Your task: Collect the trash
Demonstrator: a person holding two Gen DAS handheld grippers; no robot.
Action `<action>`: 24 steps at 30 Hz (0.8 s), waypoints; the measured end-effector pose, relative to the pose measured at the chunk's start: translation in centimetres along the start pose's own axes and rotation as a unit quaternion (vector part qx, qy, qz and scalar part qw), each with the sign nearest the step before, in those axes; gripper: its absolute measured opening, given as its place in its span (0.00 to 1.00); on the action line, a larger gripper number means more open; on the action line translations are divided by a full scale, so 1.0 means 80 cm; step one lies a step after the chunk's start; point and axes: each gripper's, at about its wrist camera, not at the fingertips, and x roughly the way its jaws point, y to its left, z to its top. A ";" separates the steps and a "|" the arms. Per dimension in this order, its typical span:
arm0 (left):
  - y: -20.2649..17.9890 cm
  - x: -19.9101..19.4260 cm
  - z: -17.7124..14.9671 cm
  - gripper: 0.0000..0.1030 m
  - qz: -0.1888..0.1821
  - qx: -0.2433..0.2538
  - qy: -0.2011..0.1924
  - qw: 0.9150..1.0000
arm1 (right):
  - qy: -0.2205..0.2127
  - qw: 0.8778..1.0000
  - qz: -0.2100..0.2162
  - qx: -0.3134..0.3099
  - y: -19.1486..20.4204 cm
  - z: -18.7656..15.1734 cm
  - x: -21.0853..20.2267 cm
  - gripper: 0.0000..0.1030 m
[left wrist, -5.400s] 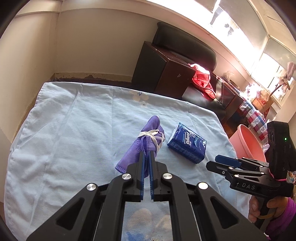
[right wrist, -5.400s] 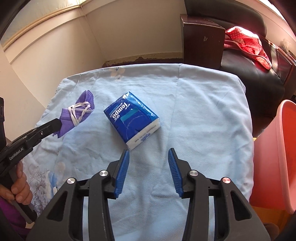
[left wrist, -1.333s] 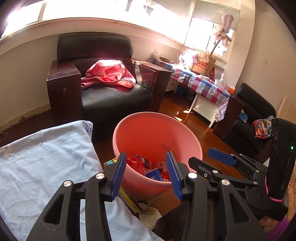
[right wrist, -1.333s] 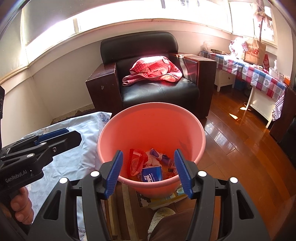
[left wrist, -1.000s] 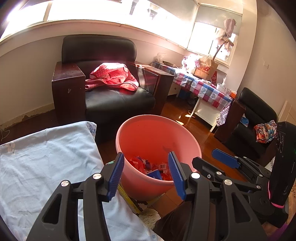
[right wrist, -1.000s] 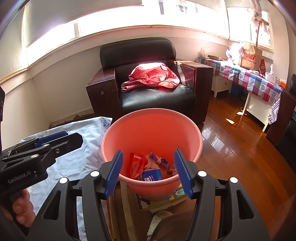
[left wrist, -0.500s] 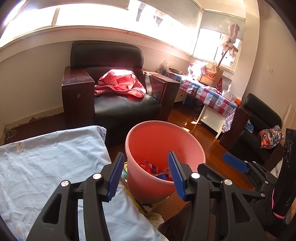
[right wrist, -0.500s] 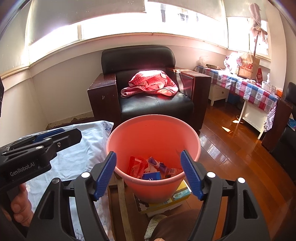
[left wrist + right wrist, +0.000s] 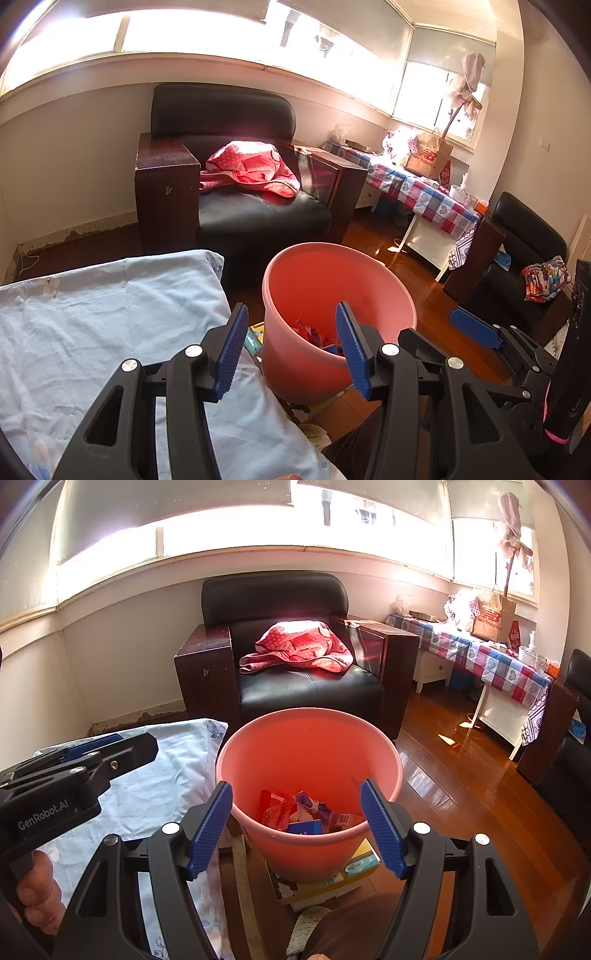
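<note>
Both claws apart and empty: left claw [image 9: 291, 347] low centre, right claw [image 9: 297, 829] low centre above bin [image 9: 236, 764]; trash [image 9: 303, 812] heaped inside bin, mid-frame; blue sheet [image 9: 92, 314] lower left

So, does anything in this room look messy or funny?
Yes. A red spotted blanket lies crumpled on the black leather armchair, not folded. The round pink plastic bin stands on a stack of flat boxes, an odd base. Nothing looks spilled.

A home living room is shown. An armchair [image 9: 291, 664], checked tablecloth [image 9: 495, 664] and wood floor [image 9: 461, 775] are seen.
</note>
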 end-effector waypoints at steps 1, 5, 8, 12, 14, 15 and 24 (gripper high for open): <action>0.000 0.000 0.000 0.47 0.001 0.000 0.000 1.000 | 0.000 1.000 -0.002 0.000 0.000 0.000 0.000 0.70; 0.002 -0.001 0.000 0.47 0.006 0.000 -0.001 1.000 | 0.001 1.000 -0.006 0.005 0.000 0.000 0.001 0.70; 0.004 0.000 -0.001 0.47 0.008 0.001 -0.001 1.000 | 0.002 1.000 -0.008 0.007 0.001 -0.001 0.001 0.70; 0.004 0.000 -0.001 0.47 0.008 0.000 -0.001 1.000 | 0.002 1.000 -0.009 0.006 0.001 -0.001 0.001 0.70; 0.004 -0.001 -0.001 0.47 0.007 0.000 -0.001 1.000 | 0.003 1.000 -0.009 0.006 0.000 -0.001 0.002 0.70; 0.004 0.000 -0.001 0.47 0.008 0.001 -0.001 1.000 | 0.003 1.000 -0.009 0.007 0.001 -0.001 0.001 0.70; 0.010 0.003 -0.005 0.47 0.009 -0.001 0.001 1.000 | 0.010 1.000 -0.013 0.010 0.000 -0.004 0.005 0.70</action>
